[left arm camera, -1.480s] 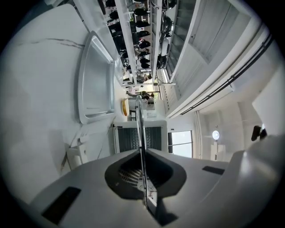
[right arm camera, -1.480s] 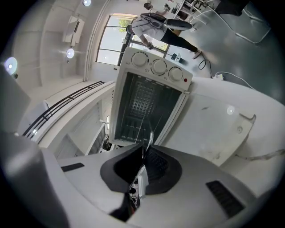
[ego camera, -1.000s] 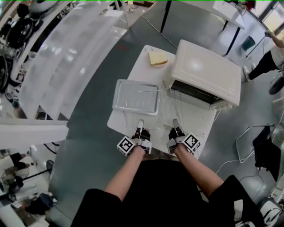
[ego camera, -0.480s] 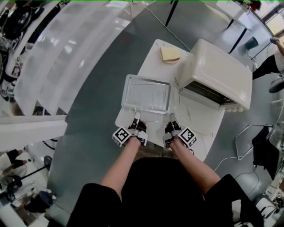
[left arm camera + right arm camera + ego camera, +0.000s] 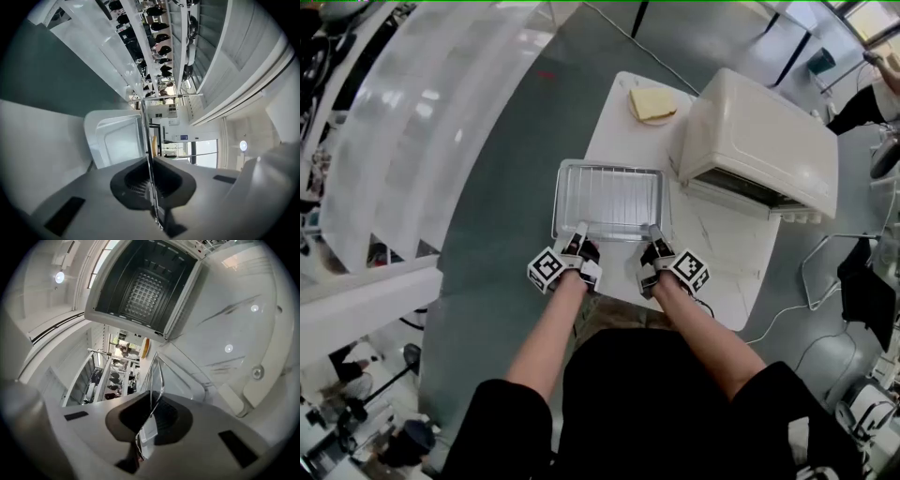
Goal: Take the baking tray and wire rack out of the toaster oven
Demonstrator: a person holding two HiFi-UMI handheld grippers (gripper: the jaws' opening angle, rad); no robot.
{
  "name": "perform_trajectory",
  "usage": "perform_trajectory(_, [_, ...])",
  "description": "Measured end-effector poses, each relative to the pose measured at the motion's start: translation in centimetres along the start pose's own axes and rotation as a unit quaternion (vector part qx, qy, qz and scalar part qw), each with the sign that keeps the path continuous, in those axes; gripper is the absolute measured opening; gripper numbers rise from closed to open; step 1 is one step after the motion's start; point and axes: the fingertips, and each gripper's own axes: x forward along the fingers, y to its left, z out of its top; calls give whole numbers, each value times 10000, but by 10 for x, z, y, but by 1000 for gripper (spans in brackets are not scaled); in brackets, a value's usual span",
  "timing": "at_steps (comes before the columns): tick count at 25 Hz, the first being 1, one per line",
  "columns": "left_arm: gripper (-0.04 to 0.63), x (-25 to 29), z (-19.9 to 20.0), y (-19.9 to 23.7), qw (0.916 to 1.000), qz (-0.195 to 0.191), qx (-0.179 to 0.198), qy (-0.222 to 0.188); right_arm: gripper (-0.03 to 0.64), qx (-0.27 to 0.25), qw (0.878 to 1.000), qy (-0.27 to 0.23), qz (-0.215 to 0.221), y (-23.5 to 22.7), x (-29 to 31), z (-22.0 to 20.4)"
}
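The wire rack (image 5: 609, 192) lies level over the silver baking tray (image 5: 562, 199) on the white table; whether it rests on the tray I cannot tell. My left gripper (image 5: 580, 232) is shut on the rack's near edge at the left, and my right gripper (image 5: 653, 234) is shut on it at the right. In the left gripper view a thin wire of the rack (image 5: 146, 140) runs between the jaws of the left gripper (image 5: 150, 187). The right gripper (image 5: 151, 420) clamps the rack's wire (image 5: 158, 373). The white toaster oven (image 5: 764, 141) stands to the right, its dark cavity (image 5: 143, 289) open.
A slice of bread on a plate (image 5: 652, 103) sits at the table's far side, behind the tray. The marbled table top (image 5: 717, 248) lies between tray and oven. A cable (image 5: 787, 323) trails on the grey floor at the right. White shelving stands to the left.
Both grippers carried the wire rack left, away from the oven's front, until it lies over the baking tray. They also sank a little. Both stayed shut on the rack.
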Motion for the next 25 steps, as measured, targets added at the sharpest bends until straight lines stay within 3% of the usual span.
perform_trajectory(7, [18, 11, 5, 16, 9979, 398, -268, 442, 23, 27, 9973, 276, -683, -20, 8, -6])
perform_trajectory(14, [29, 6, 5, 19, 9898, 1058, 335, 894, 26, 134, 9931, 419, -1085, -20, 8, -13])
perform_trajectory(19, [74, 0, -15, 34, 9774, 1558, 304, 1395, 64, 72, 9871, 689, -1441, -29, 4, -18])
perform_trajectory(22, [137, 2, -36, 36, 9667, 1678, 386, 1891, 81, 94, 9840, 1006, -1465, -28, 6, -28])
perform_trajectory(25, [144, 2, -47, 35, 9583, 1790, 558, 2154, 84, 55, 9800, 1094, -1663, -34, 4, -32])
